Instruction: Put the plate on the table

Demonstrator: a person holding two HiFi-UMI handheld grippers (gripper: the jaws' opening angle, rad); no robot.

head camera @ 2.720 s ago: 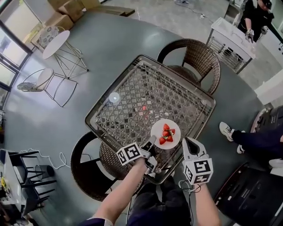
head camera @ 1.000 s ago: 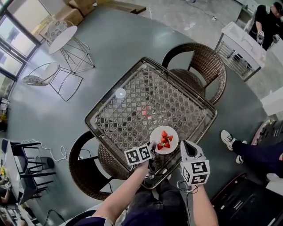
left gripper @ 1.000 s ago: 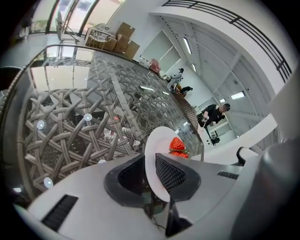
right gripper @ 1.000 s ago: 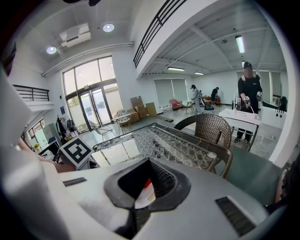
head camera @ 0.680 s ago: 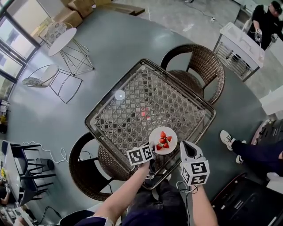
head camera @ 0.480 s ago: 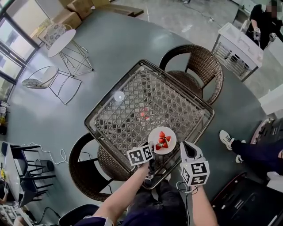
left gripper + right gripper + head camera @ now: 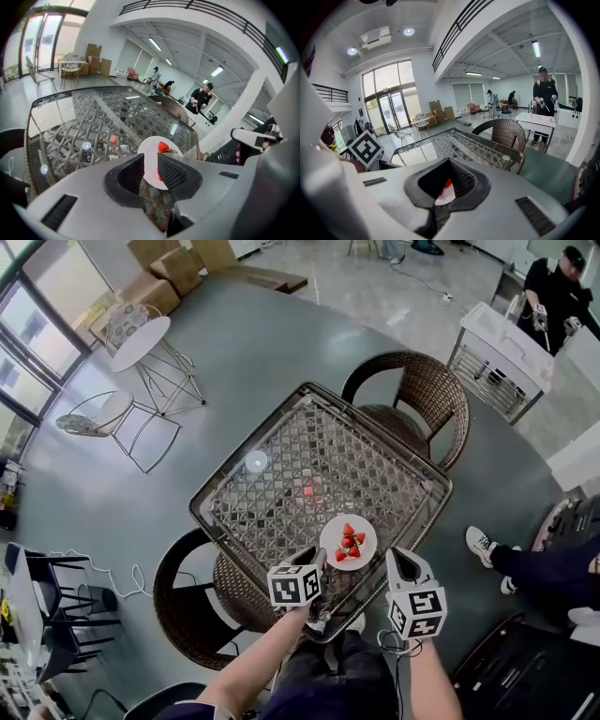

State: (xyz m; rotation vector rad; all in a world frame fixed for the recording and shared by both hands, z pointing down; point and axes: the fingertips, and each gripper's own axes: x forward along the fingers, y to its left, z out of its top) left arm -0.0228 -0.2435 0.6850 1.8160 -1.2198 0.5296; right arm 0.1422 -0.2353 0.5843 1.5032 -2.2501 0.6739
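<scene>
- Now: plate (image 7: pixel 328 538) with strawberries (image 7: pixel 350 541) sits flat on table (image 7: pixel 281 442), near its front edge.
- Left gripper (image 7: pixel 318 559) released, jaws apart at plate's near rim.
- Right gripper (image 7: pixel 398 561) empty, jaws parted, just right of plate.
- 2 wicker seats at table: far chair (image 7: pixel 437 381), near chair (image 7: pixel 234 583).

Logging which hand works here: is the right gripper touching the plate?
No, the head view shows the right gripper apart from the plate, with glass table between them.

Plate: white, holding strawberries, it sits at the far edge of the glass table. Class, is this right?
Wrong edge. The head view shows the white plate holding strawberries at the near edge of the glass table, just ahead of the left gripper.
</scene>
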